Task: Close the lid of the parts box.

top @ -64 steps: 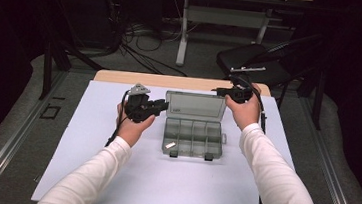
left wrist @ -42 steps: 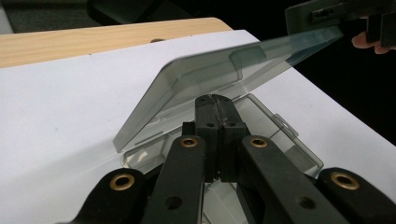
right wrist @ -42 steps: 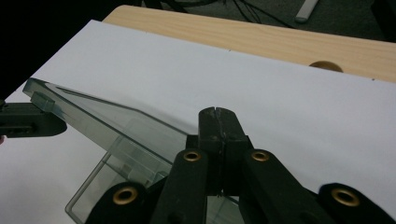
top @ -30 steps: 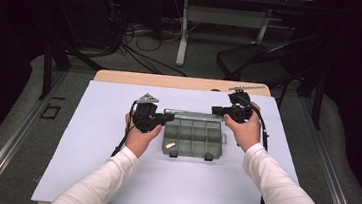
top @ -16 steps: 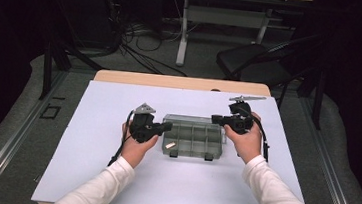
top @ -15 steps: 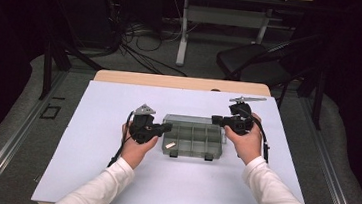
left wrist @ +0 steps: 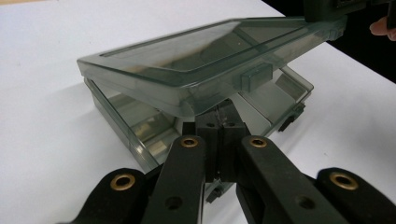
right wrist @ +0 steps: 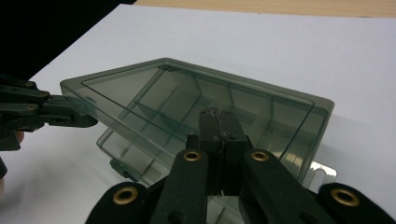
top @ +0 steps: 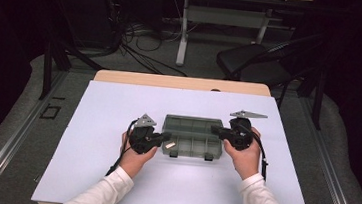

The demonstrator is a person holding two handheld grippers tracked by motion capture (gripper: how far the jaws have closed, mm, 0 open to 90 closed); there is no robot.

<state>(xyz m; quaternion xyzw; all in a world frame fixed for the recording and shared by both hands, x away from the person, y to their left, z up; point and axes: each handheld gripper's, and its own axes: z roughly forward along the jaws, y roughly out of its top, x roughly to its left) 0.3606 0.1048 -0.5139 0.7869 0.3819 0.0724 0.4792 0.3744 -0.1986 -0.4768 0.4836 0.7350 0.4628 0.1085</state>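
Clearly the box (top: 192, 143) sits mid-surface (top: 86, 173) with its lid (left wrist: 196, 70) half lowered, and since the left tool (top: 166, 138) and right tool (top: 215, 131) (both with jaws together) merely press its ends, uneven pushing could skew the lid or slide the box.
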